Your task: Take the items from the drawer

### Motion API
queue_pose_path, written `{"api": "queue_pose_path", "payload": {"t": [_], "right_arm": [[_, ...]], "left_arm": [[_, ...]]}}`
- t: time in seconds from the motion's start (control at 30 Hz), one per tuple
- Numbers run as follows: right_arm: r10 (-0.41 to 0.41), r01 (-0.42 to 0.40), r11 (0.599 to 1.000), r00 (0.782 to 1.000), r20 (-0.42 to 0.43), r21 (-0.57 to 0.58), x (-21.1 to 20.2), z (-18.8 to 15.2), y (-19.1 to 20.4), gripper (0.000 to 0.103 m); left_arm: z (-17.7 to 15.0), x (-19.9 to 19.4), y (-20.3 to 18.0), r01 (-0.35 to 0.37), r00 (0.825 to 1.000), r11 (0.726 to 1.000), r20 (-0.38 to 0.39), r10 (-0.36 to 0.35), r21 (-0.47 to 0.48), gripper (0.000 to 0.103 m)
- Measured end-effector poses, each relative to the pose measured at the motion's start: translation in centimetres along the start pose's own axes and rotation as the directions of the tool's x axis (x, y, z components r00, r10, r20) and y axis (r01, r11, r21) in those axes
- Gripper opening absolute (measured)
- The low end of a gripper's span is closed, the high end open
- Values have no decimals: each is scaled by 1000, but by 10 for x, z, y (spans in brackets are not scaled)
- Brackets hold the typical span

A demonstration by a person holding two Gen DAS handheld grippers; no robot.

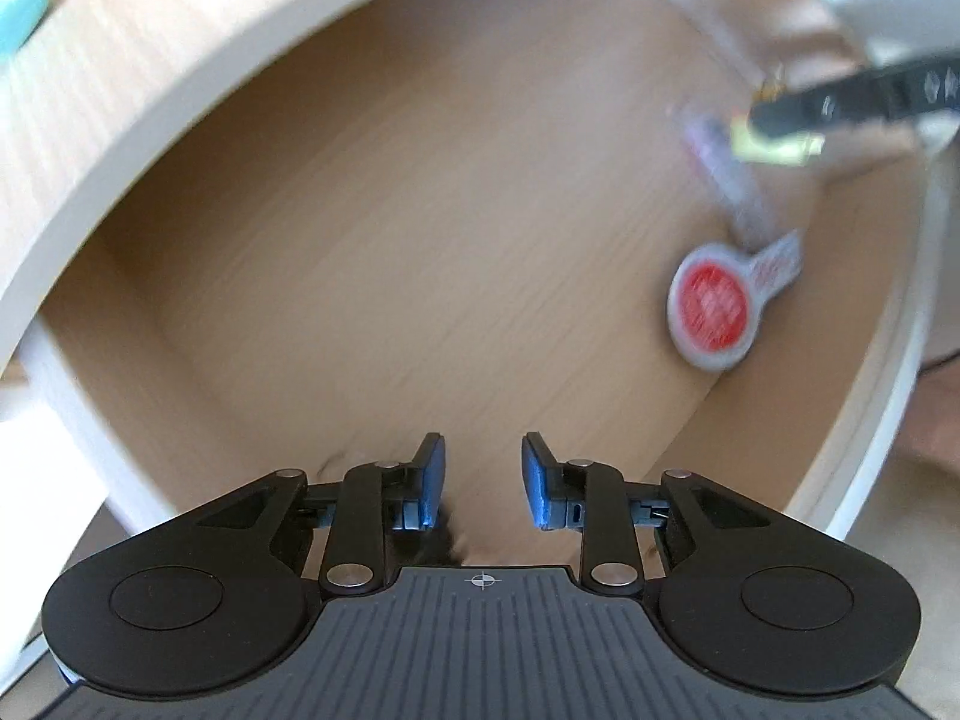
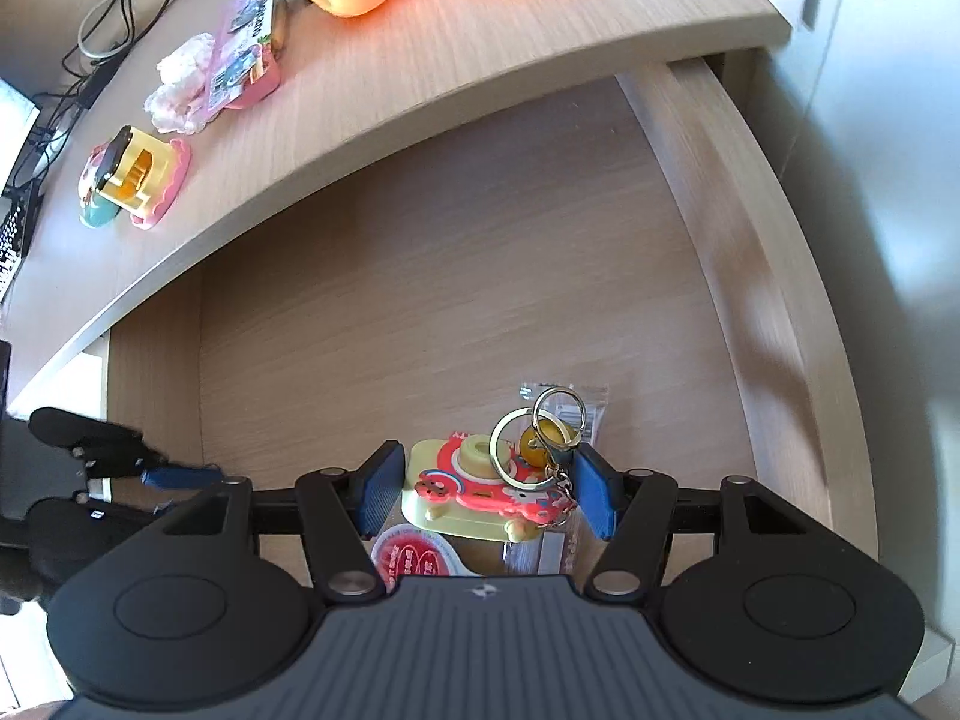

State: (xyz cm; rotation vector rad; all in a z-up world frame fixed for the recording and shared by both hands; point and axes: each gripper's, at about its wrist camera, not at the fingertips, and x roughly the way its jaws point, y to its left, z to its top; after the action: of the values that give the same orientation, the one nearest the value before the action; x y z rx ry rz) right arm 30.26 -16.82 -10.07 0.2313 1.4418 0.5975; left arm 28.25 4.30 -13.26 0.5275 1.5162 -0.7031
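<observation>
Risk lies mostly with the right tongs (image 2: pixel 483 495), which in the right wrist view straddle the rubbery yellow-and-red keychain (image 2: pixel 474 495) low in the frame; we cannot tell whether both pads press it, since the left pad seems just clear of its edge; if the grip is that loose, the charm could slip, or its dangling rings (image 2: pixel 540 426) could snag the clear packet (image 2: pixel 570 414) beneath; the round red-lidded sauce cup (image 2: pixel 414 555) lies close below and could be dragged along. We judge the left tongs (image 1: pixel 483 480) released, with nothing between them but bare drawer (image 1: pixel 372 276) floor, so closing there would catch nothing. The keychain looks soft and flat, with a metal bell on its rings; it sits in the drawer's near part.
</observation>
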Motion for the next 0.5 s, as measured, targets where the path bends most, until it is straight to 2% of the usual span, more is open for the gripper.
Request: {"api": "queue_pose_path", "payload": {"t": [0.07,0.1,0.17,0.23,0.3,0.4,0.5], "right_arm": [[-3,3,1000,1000,2,-15,1,1,2,61],[-4,4,1000,1000,6,-27,1,2,4,61],[-12,13,998,1000,18,-56,0,3,8,61],[-29,32,996,999,41,-81,-2,5,10,61],[-40,46,995,997,61,-93,-6,9,11,61],[-38,45,996,996,85,-77,-15,19,7,61],[-44,54,995,992,121,-86,-27,25,7,61]], "left_arm": [[-5,-1,-5,-51,999,999,-10,51,10,30],[-8,-2,-7,-45,999,999,0,45,-6,30],[-10,-10,-12,-4,997,998,71,8,-57,31],[4,-18,-20,73,986,995,154,-62,-65,31],[23,-21,-35,164,968,986,199,-155,-28,31],[47,-12,-62,276,935,959,213,-284,70,31],[65,4,-75,319,918,944,219,-329,82,31]]}}
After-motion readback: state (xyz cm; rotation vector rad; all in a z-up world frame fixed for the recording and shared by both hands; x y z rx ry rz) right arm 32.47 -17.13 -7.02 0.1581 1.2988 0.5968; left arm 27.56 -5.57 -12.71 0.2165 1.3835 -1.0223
